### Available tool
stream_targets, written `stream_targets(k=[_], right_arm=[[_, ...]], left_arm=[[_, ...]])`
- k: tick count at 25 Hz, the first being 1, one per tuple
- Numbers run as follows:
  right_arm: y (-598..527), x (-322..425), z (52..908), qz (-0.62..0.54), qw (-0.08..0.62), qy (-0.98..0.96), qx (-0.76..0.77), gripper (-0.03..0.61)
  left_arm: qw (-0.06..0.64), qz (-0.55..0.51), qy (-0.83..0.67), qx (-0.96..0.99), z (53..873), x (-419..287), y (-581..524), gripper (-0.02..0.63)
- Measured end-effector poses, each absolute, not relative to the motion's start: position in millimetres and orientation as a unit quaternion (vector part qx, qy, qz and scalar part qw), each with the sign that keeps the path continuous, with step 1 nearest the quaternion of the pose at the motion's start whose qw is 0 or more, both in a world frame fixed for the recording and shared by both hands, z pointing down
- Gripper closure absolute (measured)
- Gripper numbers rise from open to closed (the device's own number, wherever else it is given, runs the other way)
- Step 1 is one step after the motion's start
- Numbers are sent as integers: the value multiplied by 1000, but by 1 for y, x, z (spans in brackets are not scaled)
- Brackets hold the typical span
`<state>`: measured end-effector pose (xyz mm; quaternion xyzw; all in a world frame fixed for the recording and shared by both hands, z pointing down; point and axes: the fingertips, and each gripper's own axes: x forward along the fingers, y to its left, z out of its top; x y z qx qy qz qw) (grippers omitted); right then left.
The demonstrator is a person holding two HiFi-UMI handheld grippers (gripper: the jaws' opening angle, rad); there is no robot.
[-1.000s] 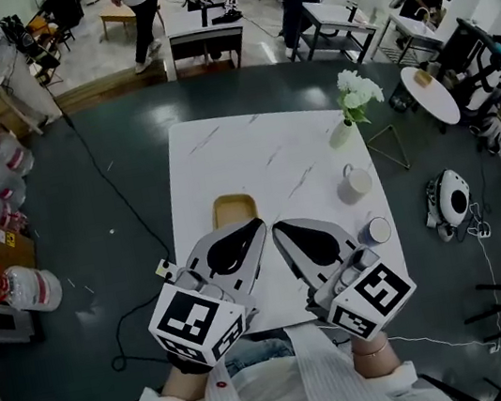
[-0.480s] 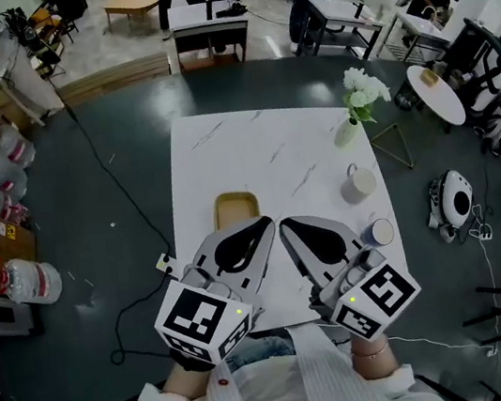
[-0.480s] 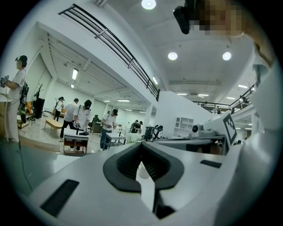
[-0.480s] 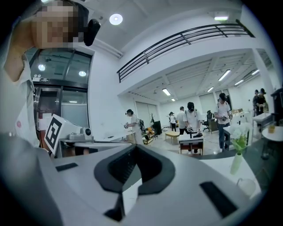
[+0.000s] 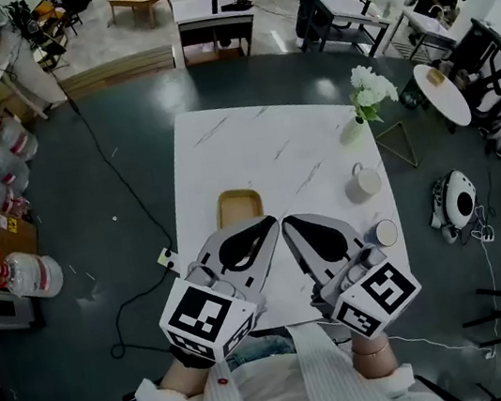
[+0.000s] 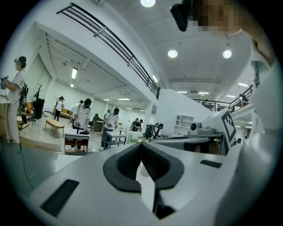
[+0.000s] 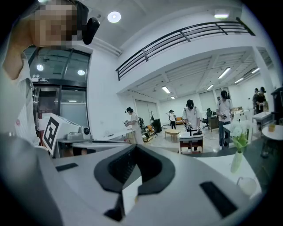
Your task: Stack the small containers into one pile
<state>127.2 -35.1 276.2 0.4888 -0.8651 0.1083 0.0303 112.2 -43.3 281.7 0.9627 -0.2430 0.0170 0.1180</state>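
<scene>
Head view: left gripper (image 5: 267,227) and right gripper (image 5: 289,224) are side by side over the near edge of the white, marble-veined worktop (image 5: 260,145). A tan rounded-rectangular container (image 5: 238,204) lies just beyond the left jaws. A small round container (image 5: 382,233) sits just right of the right gripper, with a white mug (image 5: 360,184) farther off. All stand apart, so no pile is begun and all stacking appears left to do.

Left gripper view: left gripper (image 6: 141,145) jaws clenched tip to tip, ribbed dark pads, nothing between.

Right gripper view: right gripper (image 7: 135,148) likewise closed and empty.
</scene>
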Motion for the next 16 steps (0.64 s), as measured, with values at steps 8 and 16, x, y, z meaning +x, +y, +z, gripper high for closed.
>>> stream_targets(k=[8,16], right_arm=[[-35,127,278,111,34,-867,484,568],[-32,127,278,108,36,-868,483,568]], left_arm=[[92,20,-237,967,277,106,-43,595],[76,11,-215,974,269,110,-38,595]])
